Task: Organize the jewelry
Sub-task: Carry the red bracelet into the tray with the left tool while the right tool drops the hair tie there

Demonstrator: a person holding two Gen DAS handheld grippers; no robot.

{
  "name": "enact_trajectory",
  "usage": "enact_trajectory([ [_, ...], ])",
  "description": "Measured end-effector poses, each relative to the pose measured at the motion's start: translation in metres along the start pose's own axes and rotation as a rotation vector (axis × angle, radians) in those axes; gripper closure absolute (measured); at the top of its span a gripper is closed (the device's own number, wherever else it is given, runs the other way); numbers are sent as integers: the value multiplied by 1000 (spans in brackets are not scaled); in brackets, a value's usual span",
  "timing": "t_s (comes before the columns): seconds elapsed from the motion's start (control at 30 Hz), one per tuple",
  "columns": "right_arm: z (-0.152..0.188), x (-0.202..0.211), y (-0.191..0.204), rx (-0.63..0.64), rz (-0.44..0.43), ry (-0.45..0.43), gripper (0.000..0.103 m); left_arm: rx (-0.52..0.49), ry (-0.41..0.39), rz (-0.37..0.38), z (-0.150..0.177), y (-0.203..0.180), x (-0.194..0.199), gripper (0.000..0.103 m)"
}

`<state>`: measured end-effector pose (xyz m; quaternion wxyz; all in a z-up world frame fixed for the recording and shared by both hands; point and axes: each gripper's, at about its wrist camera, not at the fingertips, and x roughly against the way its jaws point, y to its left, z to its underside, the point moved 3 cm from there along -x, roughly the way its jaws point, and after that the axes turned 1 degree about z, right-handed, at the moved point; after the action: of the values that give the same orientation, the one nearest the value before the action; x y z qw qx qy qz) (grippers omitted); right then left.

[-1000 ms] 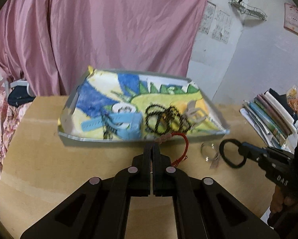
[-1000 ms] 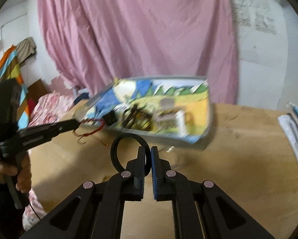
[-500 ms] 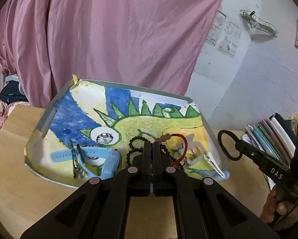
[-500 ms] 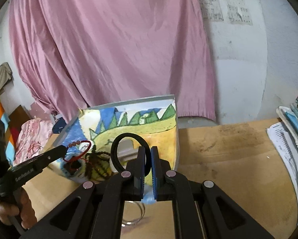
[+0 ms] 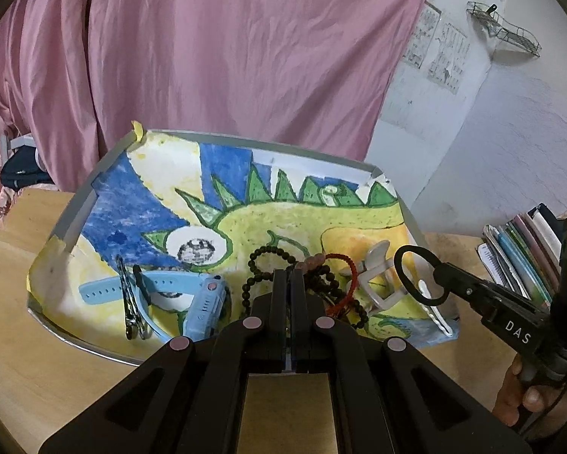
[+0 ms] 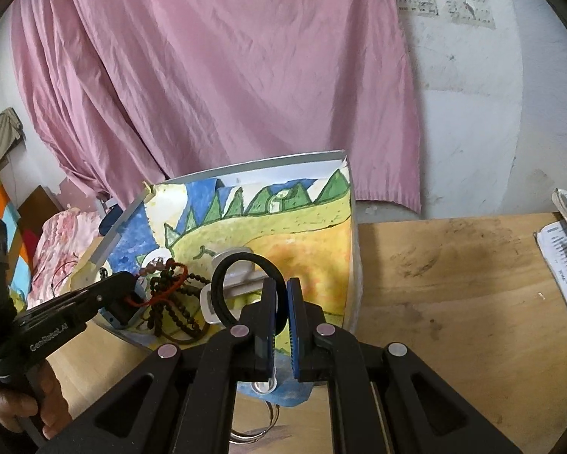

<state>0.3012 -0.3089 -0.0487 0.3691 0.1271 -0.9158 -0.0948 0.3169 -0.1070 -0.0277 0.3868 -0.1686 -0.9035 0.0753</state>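
Observation:
A grey tray (image 5: 75, 219) lined with a painted dinosaur picture lies on the wooden table. In it are a blue watch (image 5: 204, 302), dark bead strings (image 5: 260, 257), a white clip (image 5: 382, 287) and hair clips (image 5: 132, 302). My left gripper (image 5: 288, 272) hovers over the tray's near middle, shut on a red cord bracelet (image 5: 349, 276) with pink beads. My right gripper (image 6: 281, 291) is shut on a black ring (image 6: 226, 287), which hangs above the white clip (image 6: 238, 280) at the tray's right side. The right wrist view also shows the left gripper (image 6: 132, 283) with the red cord bracelet (image 6: 158, 295).
Stacked books (image 5: 522, 253) lie on the table to the right of the tray. A clear ring (image 6: 253, 427) rests on the wood just before the tray's near corner. A pink curtain hangs behind. A hand (image 6: 18, 408) grips the left tool.
Both grippers have moved forward from the table in front of the tray to above it. The red bracelet came along with the left, the black ring with the right.

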Motion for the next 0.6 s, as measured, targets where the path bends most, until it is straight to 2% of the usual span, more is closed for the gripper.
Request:
enact_trajectory([
  [0.2,2,-3,-2,-11,-7,15,96,30,31,21,0,2,-4,103],
  [0.3,2,-1,-5,-19,-2,10,89,43,37,24,-1,4,-3,101],
  [0.37,1,2,-8,-30,-2,1,80,50,41,25,-2,4,-1,93],
  [0.43,1,7,-10,-36,1,-6,74,65,33,31,-3,5,2,69],
  [0.47,1,10,-11,-38,3,-14,73,73,23,38,-4,5,5,66],
  [0.57,0,19,-13,-42,6,-31,64,71,8,46,-6,2,13,65],
  [0.6,0,22,-13,-43,9,-39,58,68,4,48,-6,0,16,65],
])
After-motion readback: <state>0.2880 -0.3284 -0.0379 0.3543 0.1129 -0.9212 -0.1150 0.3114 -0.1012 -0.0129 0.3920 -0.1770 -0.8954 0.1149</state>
